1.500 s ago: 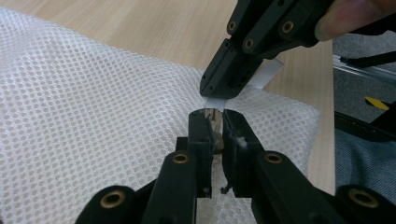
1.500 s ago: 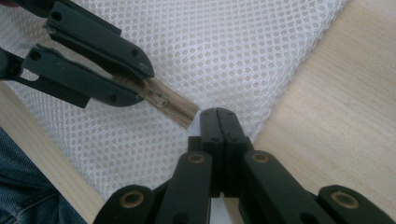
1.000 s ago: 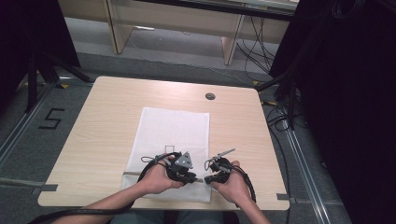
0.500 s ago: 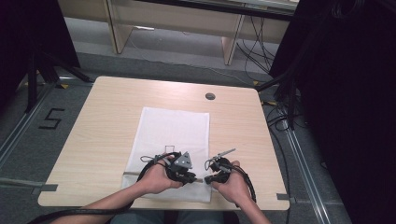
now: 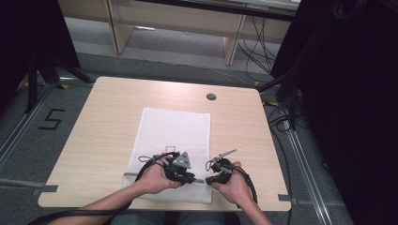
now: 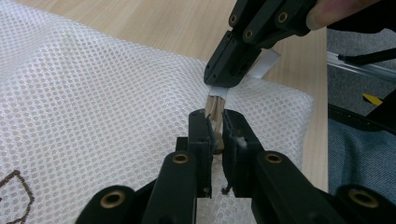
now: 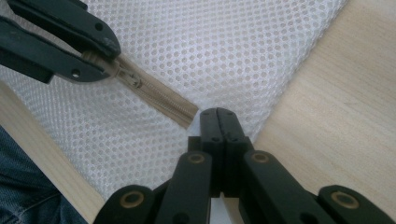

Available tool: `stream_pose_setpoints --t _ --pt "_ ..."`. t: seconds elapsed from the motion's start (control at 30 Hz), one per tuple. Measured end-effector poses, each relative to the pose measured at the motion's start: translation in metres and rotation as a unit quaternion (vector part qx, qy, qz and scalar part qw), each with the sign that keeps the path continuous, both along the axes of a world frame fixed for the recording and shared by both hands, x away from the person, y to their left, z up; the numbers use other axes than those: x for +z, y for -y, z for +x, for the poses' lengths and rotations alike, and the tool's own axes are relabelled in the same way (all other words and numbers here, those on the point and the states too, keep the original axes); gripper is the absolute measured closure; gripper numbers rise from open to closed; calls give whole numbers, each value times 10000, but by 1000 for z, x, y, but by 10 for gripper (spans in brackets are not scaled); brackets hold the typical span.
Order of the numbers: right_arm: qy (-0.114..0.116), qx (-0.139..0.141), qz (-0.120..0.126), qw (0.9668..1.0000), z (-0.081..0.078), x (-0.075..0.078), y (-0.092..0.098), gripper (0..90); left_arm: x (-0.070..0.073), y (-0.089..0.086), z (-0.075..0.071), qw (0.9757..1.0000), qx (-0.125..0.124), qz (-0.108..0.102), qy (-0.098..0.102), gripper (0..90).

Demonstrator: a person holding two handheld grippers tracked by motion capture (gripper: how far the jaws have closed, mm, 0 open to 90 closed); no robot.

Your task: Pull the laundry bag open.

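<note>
A white mesh bag (image 5: 173, 131) lies flat on the wooden table (image 5: 103, 122), with a tan zipper (image 7: 159, 95) along its near edge. My left gripper (image 6: 215, 123) is shut on the zipper pull (image 6: 214, 108); from the right gripper view it (image 7: 100, 56) sits at the upper left, clamped over the slider (image 7: 128, 77). My right gripper (image 7: 218, 116) is shut on the bag's corner at the zipper's end, and the left gripper view shows it (image 6: 219, 79) pinching a white tab (image 6: 264, 65) there. In the high view both grippers (image 5: 191, 178) (image 5: 209, 179) nearly meet at the table's near edge.
A round cable hole (image 5: 211, 97) sits near the table's far edge. The bag carries a brown printed mark (image 6: 16, 186). Cables (image 5: 281, 117) trail on the floor to the right, and a "5" (image 5: 50, 120) is taped on the floor at the left.
</note>
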State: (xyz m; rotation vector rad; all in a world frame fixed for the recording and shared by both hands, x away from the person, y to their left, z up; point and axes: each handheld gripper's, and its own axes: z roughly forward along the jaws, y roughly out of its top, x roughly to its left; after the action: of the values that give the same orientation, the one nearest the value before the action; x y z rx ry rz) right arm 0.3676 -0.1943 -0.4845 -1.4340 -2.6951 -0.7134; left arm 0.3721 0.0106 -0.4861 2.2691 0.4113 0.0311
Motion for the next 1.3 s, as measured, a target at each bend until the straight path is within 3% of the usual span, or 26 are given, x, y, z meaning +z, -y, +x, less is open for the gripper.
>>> stream_pose_setpoints --t 0.63,0.67,1.17,1.23,1.3 --pt "77 62 -37 9999 1 0 1 900 2 -4 -3 10000 73 13 -24 819" --pt "77 60 -36 9999 1 0 1 900 2 -4 -2 10000 5 35 45 819" --pt "69 69 -21 9999 1 0 2 900 5 -12 -2 9999 128 -32 -73 819" --pt "64 66 -17 10000 1 0 2 900 6 -13 -1 10000 40 15 35 819" --pt "71 73 -20 9999 1 0 2 900 5 -14 -2 9999 104 -18 -47 819"
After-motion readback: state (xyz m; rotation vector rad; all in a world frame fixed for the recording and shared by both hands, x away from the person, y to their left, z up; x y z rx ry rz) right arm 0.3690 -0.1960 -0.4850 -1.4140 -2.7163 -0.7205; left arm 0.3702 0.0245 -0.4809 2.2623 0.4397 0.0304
